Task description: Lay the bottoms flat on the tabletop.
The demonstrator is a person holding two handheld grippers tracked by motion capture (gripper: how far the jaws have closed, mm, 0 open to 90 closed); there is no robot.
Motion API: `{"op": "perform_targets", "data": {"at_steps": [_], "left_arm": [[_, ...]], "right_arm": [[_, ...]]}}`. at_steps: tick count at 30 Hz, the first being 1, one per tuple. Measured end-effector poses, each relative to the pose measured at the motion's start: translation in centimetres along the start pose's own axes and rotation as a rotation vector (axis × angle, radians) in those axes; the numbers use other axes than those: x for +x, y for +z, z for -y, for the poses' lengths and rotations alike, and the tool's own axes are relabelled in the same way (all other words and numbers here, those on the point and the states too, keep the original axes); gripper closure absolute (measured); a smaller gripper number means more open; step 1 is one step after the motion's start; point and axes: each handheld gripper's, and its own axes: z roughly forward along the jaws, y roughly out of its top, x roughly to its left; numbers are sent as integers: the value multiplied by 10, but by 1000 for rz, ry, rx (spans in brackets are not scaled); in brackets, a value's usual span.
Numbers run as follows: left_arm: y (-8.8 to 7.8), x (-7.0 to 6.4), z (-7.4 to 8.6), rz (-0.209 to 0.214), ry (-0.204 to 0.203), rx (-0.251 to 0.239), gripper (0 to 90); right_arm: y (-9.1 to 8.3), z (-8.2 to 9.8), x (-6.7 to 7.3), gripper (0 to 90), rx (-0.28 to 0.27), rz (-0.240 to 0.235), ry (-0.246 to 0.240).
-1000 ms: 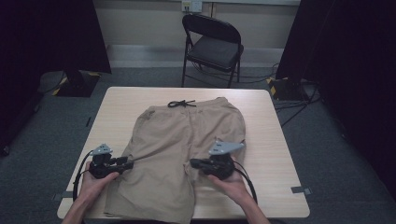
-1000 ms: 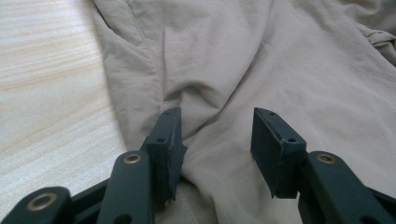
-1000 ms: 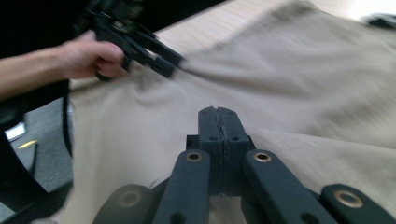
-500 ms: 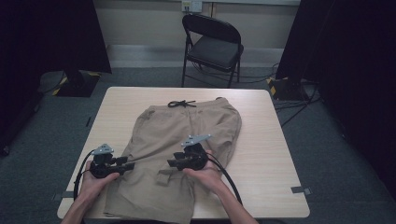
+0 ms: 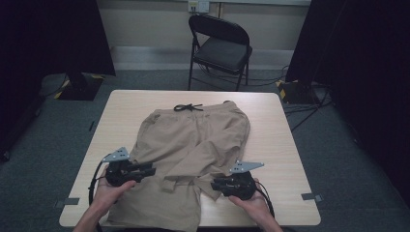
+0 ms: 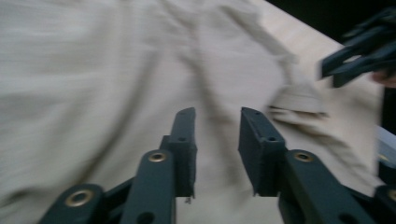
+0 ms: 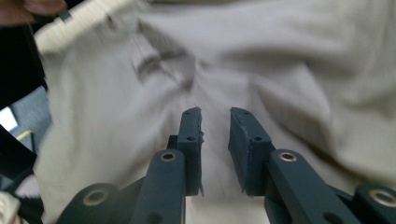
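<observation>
From the high view, the tan shorts [image 5: 186,159] lie flat on the table [image 5: 270,130], waistband and dark drawstring [image 5: 188,107] at the far side, leg hems toward me. The leg on my right looks doubled in toward the middle, its hem lying in a crumpled band near the crotch, so I judge one fold begun and rough; the leg on my left lies full length to the near edge, and the rest of the folding is not yet done. My left claw [image 5: 149,170] rests over the outer edge of that leg, my right claw [image 5: 215,184] just beside the folded hem. Behind the table stands a folding chair [image 5: 220,50].

In the left gripper view, my left claw [image 6: 217,140] stands parted with a clear gap and nothing between the jaws, cloth beneath. The folded hem [image 6: 296,100] shows ahead, and my other claw comes in at the top right corner. The cloth is smeared with blur, so I cannot tell whether the jaws touch it.

In the right gripper view, my right claw [image 7: 215,135] is likewise parted and empty above the cloth. A dark seam or pocket mark [image 7: 159,63] sits ahead, too blurred to name. The shorts' near edge runs out of frame.
</observation>
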Motion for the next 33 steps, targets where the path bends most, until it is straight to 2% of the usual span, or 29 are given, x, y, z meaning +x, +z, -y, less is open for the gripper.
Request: {"op": "perform_targets", "data": {"at_steps": [2, 3, 5, 6, 8, 10, 11, 12, 14, 15, 20, 22, 24, 25, 26, 27, 29, 31, 33], "left_arm": [[13, -10, 1, 76, 13, 26, 715], [17, -14, 1, 99, 15, 33, 723], [25, -20, 2, 130, 29, 57, 723], [30, -22, 3, 131, 32, 70, 722], [36, -21, 5, 120, 24, 86, 692], [40, -19, 8, 74, 34, 115, 624], [42, -17, 10, 73, 16, 120, 597], [44, -15, 11, 65, 16, 123, 570], [47, -14, 13, 15, 31, 136, 525], [49, -13, 13, -7, 34, 139, 510], [57, -11, 17, -48, 49, 173, 480], [58, -11, 19, -76, 60, 172, 523], [58, -8, 19, -91, 43, 169, 601], [57, -7, 19, -93, 39, 169, 667], [56, -6, 20, -88, 28, 162, 693], [55, -4, 20, -85, 32, 164, 788], [55, -4, 20, -60, 12, 150, 808], [53, -4, 19, -47, 9, 140, 833], [51, -4, 17, -31, 0, 121, 842]], "right_arm": [[1, 7, 0, 717, 14, 3, 8], [3, 12, -1, 700, 18, 10, 13], [6, 15, -2, 695, 24, 8, 22], [8, 16, -3, 689, 29, 11, 23], [11, 18, -5, 652, 38, 26, 23], [13, 19, -6, 589, 43, 35, 21], [14, 20, -6, 551, 42, 45, 18], [14, 20, -6, 532, 38, 57, 17], [13, 20, -8, 483, 34, 73, 22], [14, 20, -8, 471, 33, 73, 19], [20, 22, -6, 421, 51, 78, -7], [21, 21, -4, 393, 55, 61, -20], [23, 21, -1, 378, 55, 52, -37], [24, 21, 1, 367, 56, 59, -48], [25, 21, 2, 368, 57, 65, -55], [27, 21, 5, 381, 60, 85, -85], [27, 21, 6, 381, 60, 93, -92], [29, 21, 7, 384, 54, 97, -104], [30, 21, 8, 422, 49, 114, -115]]}}
